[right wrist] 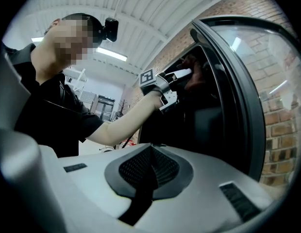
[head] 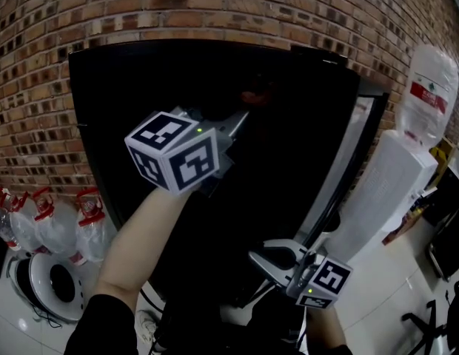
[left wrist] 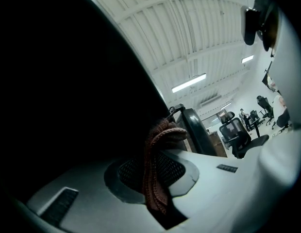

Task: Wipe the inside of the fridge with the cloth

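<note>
The left claw [head: 233, 120] is clamped shut on a reddish-brown cloth [left wrist: 158, 164], bunched at its tips high inside the dark, open fridge [head: 89, 124]. The inner walls lie straight ahead of that claw, so it is the nearer one for wiping. The right claw [head: 270, 261], closed and empty, sits low beside the glass door [head: 366, 135].

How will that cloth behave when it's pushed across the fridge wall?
Likely floppy: the cloth bunches in soft folds past the shut left claw. Its knitted weave probably drags rather than slips, and it looks light, so it may fold over instead of staying flat.
</note>
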Demonstrator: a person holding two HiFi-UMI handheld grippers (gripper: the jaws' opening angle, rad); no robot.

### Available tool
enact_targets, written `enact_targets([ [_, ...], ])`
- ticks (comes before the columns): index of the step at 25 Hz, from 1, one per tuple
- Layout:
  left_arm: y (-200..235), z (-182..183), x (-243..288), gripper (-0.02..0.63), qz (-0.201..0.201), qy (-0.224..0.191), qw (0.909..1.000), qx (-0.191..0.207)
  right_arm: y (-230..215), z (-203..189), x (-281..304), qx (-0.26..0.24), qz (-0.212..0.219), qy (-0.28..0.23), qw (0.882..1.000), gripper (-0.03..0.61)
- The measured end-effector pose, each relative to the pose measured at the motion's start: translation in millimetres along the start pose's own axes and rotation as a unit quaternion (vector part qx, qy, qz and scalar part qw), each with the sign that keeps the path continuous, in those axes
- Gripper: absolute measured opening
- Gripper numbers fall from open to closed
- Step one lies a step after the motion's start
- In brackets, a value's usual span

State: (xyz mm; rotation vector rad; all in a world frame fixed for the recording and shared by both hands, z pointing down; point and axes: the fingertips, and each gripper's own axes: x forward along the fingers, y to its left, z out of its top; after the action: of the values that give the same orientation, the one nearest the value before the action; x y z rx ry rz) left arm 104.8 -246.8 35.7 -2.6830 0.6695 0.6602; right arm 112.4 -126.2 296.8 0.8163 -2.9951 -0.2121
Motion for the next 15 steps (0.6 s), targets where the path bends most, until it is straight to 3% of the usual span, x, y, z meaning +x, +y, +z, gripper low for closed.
enact_targets([
  [6,32,-6,-5,0.049,0.033,-0.002,0.9994,-0.004,-13,5,14,0.005,-0.024,0.000,1.000,0.003],
  [12,67,-29,3,0.049,0.060,0.009,0.9980,-0.018,-11,12,46,0.006,0.005,-0.010,1.000,0.003],
  [15,75,-36,7,0.048,0.072,0.007,0.9973,0.010,-7,6,69,-0.005,0.021,0.006,1.000,0.003],
])
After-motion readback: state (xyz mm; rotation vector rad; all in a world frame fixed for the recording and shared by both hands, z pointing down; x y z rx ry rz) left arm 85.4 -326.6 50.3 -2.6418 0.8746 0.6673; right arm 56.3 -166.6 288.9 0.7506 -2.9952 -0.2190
